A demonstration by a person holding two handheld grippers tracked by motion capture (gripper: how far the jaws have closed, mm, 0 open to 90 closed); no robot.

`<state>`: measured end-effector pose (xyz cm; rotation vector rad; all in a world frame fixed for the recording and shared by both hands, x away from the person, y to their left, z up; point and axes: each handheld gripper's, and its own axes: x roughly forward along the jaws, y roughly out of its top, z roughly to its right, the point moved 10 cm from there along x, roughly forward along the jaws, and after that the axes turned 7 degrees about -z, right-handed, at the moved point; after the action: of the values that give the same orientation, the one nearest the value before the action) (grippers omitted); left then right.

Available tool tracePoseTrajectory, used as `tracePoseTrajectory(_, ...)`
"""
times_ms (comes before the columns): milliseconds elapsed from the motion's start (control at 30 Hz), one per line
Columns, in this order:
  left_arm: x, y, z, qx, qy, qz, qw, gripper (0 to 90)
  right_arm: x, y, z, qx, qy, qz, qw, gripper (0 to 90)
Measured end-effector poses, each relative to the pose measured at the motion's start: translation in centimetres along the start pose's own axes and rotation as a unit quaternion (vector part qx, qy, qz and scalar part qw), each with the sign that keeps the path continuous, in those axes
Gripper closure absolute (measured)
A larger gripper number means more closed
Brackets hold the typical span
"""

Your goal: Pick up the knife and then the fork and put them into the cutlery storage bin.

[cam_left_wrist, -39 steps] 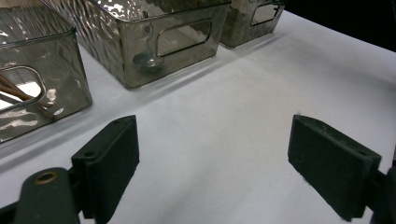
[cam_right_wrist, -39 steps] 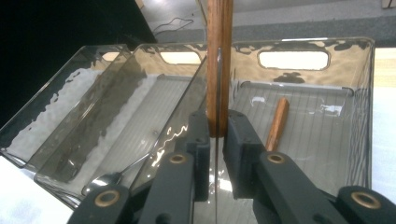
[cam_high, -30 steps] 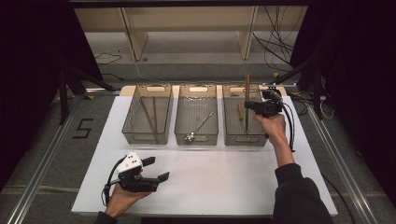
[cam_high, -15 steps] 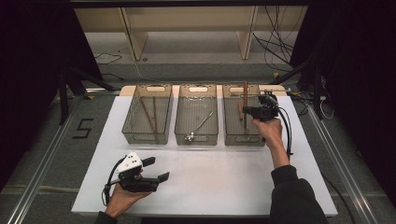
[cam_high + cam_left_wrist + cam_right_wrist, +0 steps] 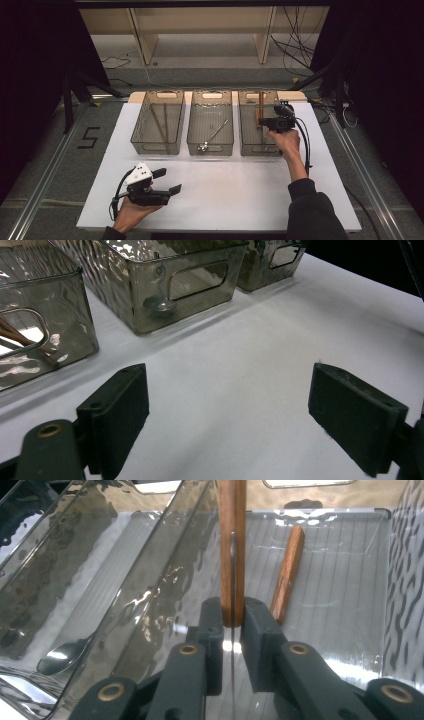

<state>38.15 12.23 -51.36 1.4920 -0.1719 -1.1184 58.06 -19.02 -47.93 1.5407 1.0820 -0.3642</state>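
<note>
Right gripper (image 5: 261, 121) lowered into right bin (image 5: 247, 145), fingers easing around wooden-handled knife (image 5: 232, 550) (floor mark "5" (image 5: 89, 137)).

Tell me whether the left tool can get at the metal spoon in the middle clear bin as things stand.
Probably yes. The left tool is open and holds nothing, the metal spoon lies uncovered in the open-topped middle clear bin, and bare white table lies between them.

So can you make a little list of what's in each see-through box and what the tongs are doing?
left box: thin brown wooden sticks
middle box: shiny metal spoon
right box: one wooden-handled knife lying flat
right tongs: around the wooden handle of a second knife, jaws just easing open
left tongs: open, over the white table
</note>
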Motion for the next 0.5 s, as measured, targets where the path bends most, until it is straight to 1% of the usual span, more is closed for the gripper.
tracePoseTrajectory(67,0.0,0.0,0.0,0.0,0.0,-0.001,1.0,16.2,-0.1,0.0,0.0,0.004,0.002,0.003,1.0,72.5)
tracePoseTrajectory(167,0.0,0.0,0.0,-0.001,0.0,-0.001,1.0,16.2,-0.4,0.1,0.0,-0.005,-0.002,0.006,1.0,68.9)
tracePoseTrajectory(367,0.0,0.0,0.0,-0.001,0.001,-0.001,1.0,16.2,-1.3,0.3,-0.6,-0.016,0.004,0.019,0.9997,63.9)
tracePoseTrajectory(433,0.0,0.0,-0.1,-0.002,0.001,-0.001,1.0,16.2,-1.6,0.3,-0.9,-0.023,0.005,0.021,0.9995,62.4)
tracePoseTrajectory(500,0.0,0.0,-0.1,-0.002,0.001,-0.001,1.0,16.2,-1.9,0.3,-1.3,-0.03,0.012,0.028,0.9991,60.2)
